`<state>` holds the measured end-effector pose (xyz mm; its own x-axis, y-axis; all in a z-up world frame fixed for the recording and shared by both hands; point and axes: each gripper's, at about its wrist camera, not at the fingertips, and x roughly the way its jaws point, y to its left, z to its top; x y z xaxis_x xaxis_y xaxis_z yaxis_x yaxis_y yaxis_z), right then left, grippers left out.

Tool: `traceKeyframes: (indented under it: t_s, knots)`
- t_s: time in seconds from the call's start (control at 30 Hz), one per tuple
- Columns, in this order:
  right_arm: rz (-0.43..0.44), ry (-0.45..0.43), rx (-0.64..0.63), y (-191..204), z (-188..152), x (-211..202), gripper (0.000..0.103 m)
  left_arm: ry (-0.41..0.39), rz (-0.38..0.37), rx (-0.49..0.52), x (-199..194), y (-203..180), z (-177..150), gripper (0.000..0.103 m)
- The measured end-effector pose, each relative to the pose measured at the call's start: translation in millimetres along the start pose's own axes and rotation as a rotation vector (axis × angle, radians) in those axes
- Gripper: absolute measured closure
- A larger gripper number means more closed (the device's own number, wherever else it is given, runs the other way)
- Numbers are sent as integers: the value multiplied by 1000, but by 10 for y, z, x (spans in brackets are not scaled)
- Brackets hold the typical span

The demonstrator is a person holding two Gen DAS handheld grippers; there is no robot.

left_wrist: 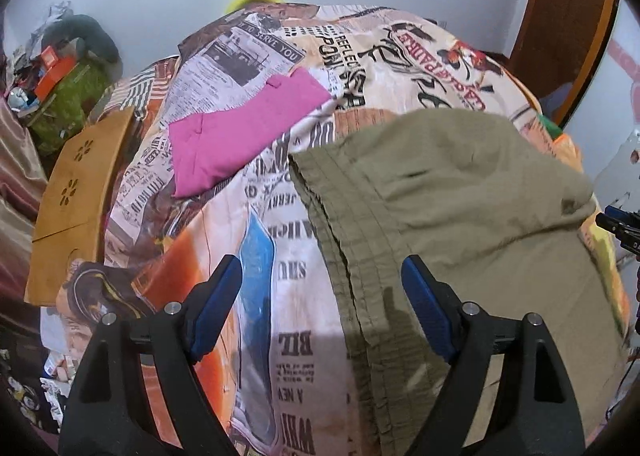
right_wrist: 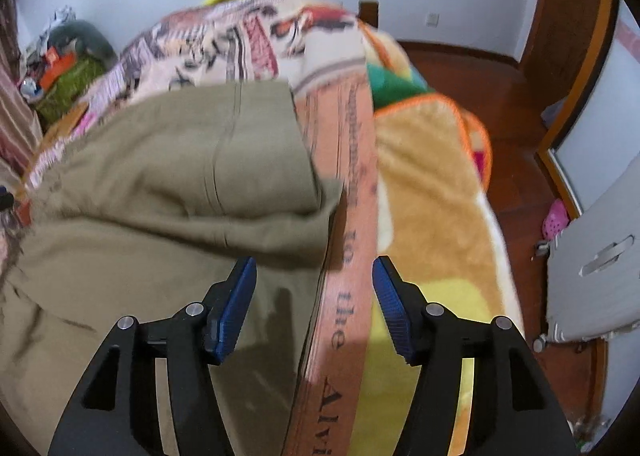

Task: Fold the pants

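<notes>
Olive-green pants (left_wrist: pixel 452 208) lie folded over on a bed covered by a newspaper-print bedspread (left_wrist: pixel 296 288); the elastic waistband runs down their left edge. My left gripper (left_wrist: pixel 322 276) hovers above that waistband edge, jaws wide apart, nothing between them. In the right wrist view the pants (right_wrist: pixel 168 176) show a folded layer on top, its corner near the bed's right side. My right gripper (right_wrist: pixel 314 276) is above that corner and the orange border of the bedspread (right_wrist: pixel 352 216), open, with no cloth between its blue pads.
A folded pink garment (left_wrist: pixel 240 128) lies further up the bed. A wooden lap board (left_wrist: pixel 76 196) leans at the left, with clutter and a green bag (left_wrist: pixel 72 96) behind. A yellow blanket (right_wrist: pixel 432 216) hangs at the bed's right, over a wood floor (right_wrist: pixel 500 96) and a grey suitcase (right_wrist: pixel 592 268).
</notes>
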<state>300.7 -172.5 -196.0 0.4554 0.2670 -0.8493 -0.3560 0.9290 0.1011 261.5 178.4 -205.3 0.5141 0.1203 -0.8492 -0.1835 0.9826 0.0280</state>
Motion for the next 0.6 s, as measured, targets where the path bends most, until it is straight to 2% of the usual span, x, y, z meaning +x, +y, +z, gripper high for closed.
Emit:
traceKeyframes:
  t_s: [0.07,0.17,0.33,0.47,0.53,0.6]
  knots:
    - [17,-35,5,13,99,-58,45,0,-7,-6,20,-2,48,20]
    - [33,-71,13,31,232,-46,29,14,-23,-6,109,-49,130,20]
    - [46,-66,1,73,361,125,29,66,-41,31,380,-210,183,21]
    - [91,-10,-3,110,394,347,29,104,-49,61,568,-308,166,20]
    - [120,1,12,104,394,408,35,120,-48,70,660,-335,150,20]
    - [164,28,27,106,387,472,55,135,-50,64,738,-331,126,20]
